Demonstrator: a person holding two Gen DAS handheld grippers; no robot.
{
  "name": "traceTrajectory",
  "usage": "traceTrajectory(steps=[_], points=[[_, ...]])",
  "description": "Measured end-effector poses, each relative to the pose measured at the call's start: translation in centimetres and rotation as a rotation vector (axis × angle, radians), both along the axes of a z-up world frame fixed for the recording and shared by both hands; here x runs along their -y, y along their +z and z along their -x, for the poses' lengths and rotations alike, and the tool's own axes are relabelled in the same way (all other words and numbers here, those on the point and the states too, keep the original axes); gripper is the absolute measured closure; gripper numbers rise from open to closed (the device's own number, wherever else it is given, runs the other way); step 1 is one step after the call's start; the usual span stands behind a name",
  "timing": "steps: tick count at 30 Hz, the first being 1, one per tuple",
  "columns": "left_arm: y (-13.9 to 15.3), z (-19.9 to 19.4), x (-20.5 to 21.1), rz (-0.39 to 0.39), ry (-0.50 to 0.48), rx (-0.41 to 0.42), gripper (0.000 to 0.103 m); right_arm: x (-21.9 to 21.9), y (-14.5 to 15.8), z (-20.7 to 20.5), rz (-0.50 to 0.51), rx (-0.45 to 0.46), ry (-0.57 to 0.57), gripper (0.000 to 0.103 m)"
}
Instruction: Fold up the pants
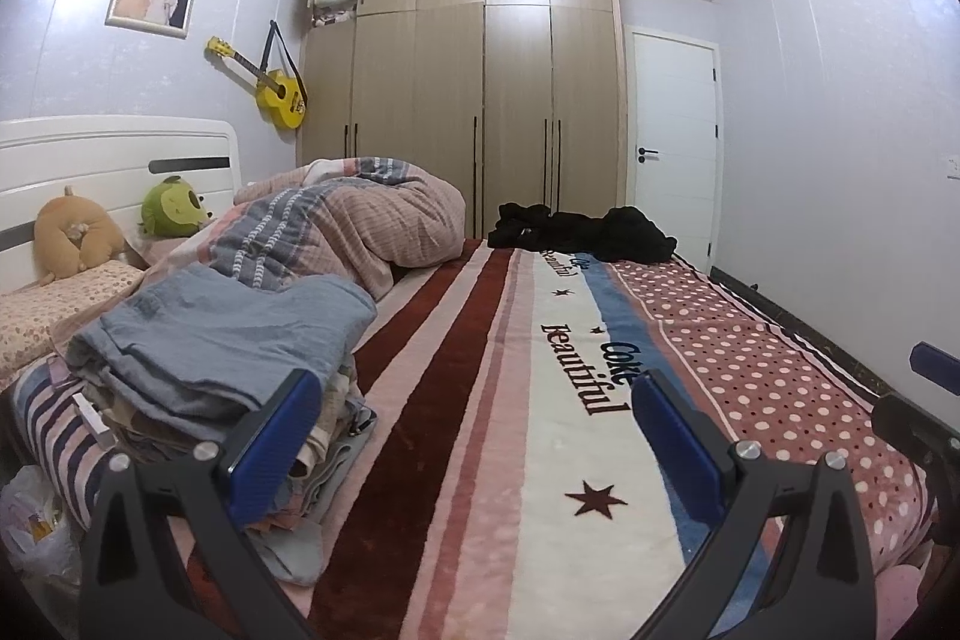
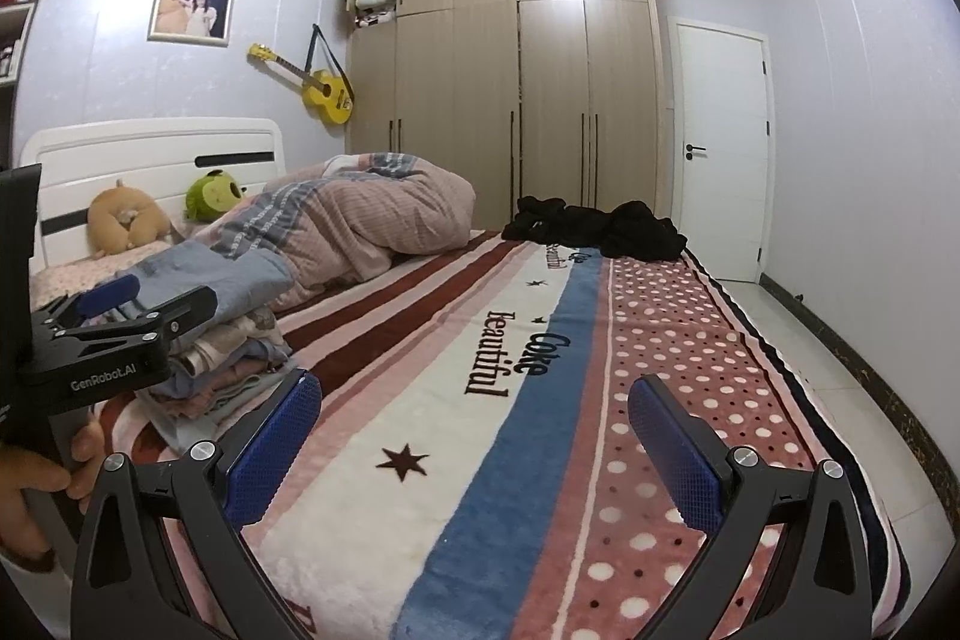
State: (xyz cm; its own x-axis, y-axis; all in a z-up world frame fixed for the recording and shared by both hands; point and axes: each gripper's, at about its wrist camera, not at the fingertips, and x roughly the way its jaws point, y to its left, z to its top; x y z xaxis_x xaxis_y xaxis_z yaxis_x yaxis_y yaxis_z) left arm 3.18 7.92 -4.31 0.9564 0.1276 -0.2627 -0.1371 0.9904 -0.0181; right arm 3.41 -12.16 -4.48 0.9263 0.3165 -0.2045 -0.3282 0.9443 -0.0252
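Note:
Black pants (image 1: 582, 232) lie crumpled at the far end of the bed, also in the right wrist view (image 2: 600, 227). My left gripper (image 1: 474, 436) is open and empty, held above the striped blanket (image 1: 480, 400) near the front of the bed, far from the pants. It also shows from the side in the right wrist view (image 2: 120, 307). My right gripper (image 2: 471, 436) is open and empty over the blanket (image 2: 456, 460), to the right of the left one. Its finger tip shows in the left wrist view (image 1: 933, 361).
A stack of folded clothes (image 1: 228, 340) with a blue garment on top sits at the left next to my left gripper. A rumpled quilt (image 1: 360, 226) lies behind it. Plush toys (image 1: 171, 208) rest by the headboard. A wardrobe (image 1: 480, 100) and door (image 1: 672, 142) stand beyond the bed.

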Motion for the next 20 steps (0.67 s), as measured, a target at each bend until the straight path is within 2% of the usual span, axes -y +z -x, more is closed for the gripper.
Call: traceTrajectory(steps=[20], points=[[-0.11, 0.15, 0.27, -0.001, -0.014, 0.003, 0.001, 0.09, -0.07, -0.06, -0.002, -0.003, -0.002, 0.001]])
